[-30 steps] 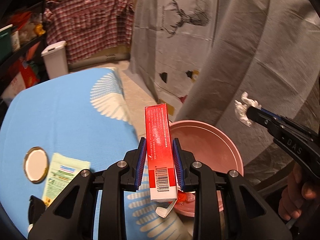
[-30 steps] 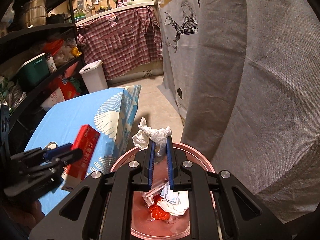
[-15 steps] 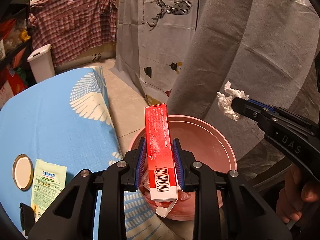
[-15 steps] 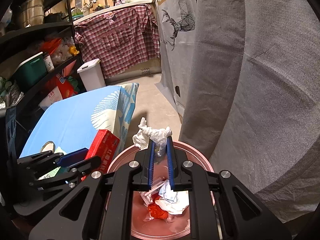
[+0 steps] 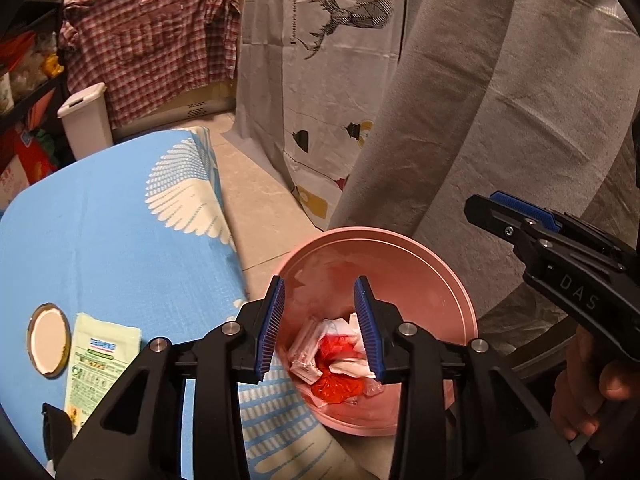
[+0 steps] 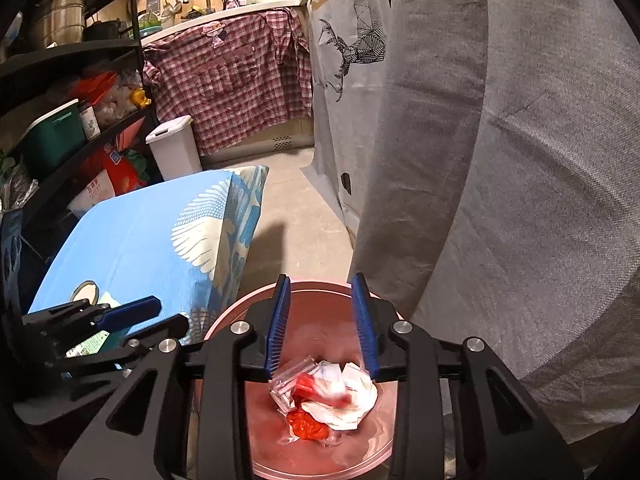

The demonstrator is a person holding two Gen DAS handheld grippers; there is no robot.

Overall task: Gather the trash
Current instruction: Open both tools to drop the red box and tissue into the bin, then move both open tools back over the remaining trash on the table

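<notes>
Both of your grippers have let go since a moment ago: the red box and the white tissue you were holding now lie in the pink bin [image 5: 448,280] with the rest of the trash pile [image 6: 324,400]. Your left gripper [image 5: 320,324] and your right gripper [image 6: 322,326] hang over the bin, fingers spread wide, holding nothing. On the blue table [image 5: 100,240] you can see a green packet [image 5: 100,364] and a round lid [image 5: 47,340] side by side.

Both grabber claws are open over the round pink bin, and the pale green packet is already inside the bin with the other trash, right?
Not quite. The pale green packet lies on the blue tablecloth, outside the round pink bin, as the left wrist view shows. Both grippers, left and right, are open.
</notes>
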